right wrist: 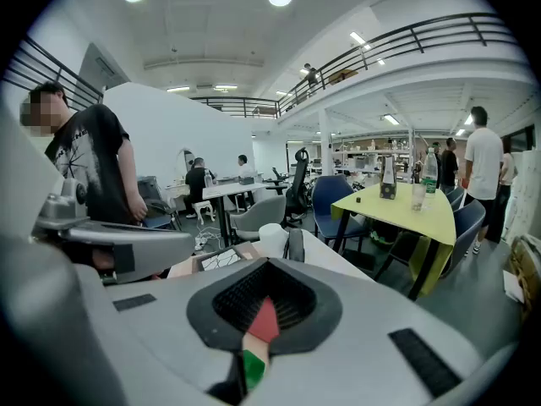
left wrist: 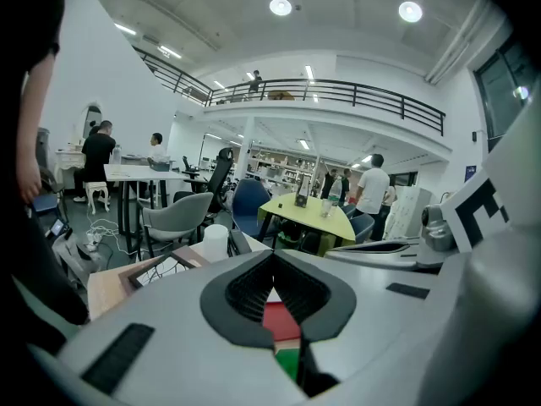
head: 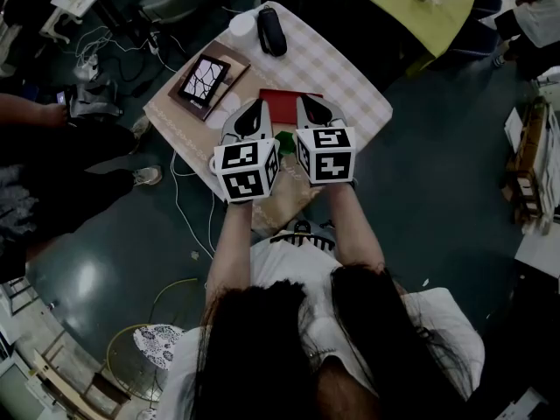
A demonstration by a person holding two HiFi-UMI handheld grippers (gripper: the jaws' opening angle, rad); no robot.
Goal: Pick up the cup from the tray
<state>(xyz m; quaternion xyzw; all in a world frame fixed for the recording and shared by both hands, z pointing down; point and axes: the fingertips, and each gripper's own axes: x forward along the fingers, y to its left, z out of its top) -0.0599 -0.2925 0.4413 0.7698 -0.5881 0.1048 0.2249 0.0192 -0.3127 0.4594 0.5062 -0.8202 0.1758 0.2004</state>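
Note:
A white cup [head: 242,23] stands at the far corner of the small checked table [head: 350,86], next to a black case [head: 271,31]. It also shows in the left gripper view as the white cup [left wrist: 215,242] and in the right gripper view as the white cup [right wrist: 272,239]. My left gripper [head: 256,105] and right gripper [head: 308,101] hover side by side over the near half of the table, well short of the cup. Both are shut with nothing in them. Under their jaws lie a red sheet [head: 282,103] and a green piece [head: 285,140].
A brown framed board [head: 206,81] with a white cracked pattern lies at the table's left. Cables trail over the floor at the left. Around the table are grey chairs [left wrist: 173,214], a yellow table [right wrist: 397,205] with bottles, and people standing farther off.

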